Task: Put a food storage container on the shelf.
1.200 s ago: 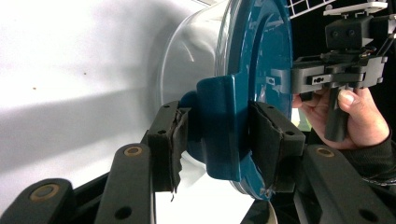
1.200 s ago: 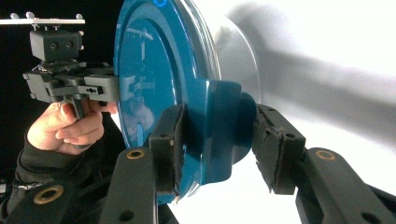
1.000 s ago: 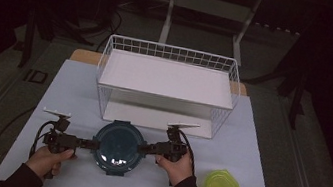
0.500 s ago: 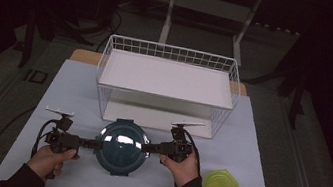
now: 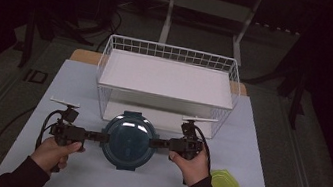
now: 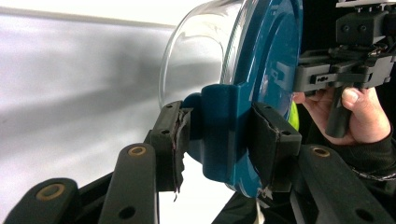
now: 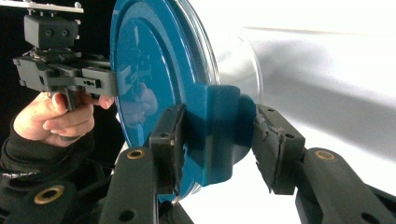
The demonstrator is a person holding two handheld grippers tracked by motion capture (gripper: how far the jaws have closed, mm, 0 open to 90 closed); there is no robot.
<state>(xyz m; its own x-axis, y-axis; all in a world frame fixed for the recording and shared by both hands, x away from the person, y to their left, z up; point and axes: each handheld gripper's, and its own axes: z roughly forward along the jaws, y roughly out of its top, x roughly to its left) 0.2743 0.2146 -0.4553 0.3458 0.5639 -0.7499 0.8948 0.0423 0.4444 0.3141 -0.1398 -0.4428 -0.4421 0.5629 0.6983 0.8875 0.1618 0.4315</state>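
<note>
Both tools are clamped on the same thing here: a round glass container with a teal lid (image 5: 129, 140), held between them out in front of the person. The left tool (image 5: 97, 136) pinches the lid's side latch tab, one pad on each face of it, and the right tool (image 5: 159, 143) does the same on the opposite tab. So the container sits dead centre on the line running tool to tool, neither hand nearer than the other, lid facing up.

Looks to me like it's off the table (image 5: 79, 85) and being carried level. Straight ahead of the tools stands the white wire rack (image 5: 167, 76), with its lower shelf opening right behind the container, so I'd guess that's where it's headed. Off beside the right tool lies a yellow-green lid (image 5: 226, 184), not involved.
</note>
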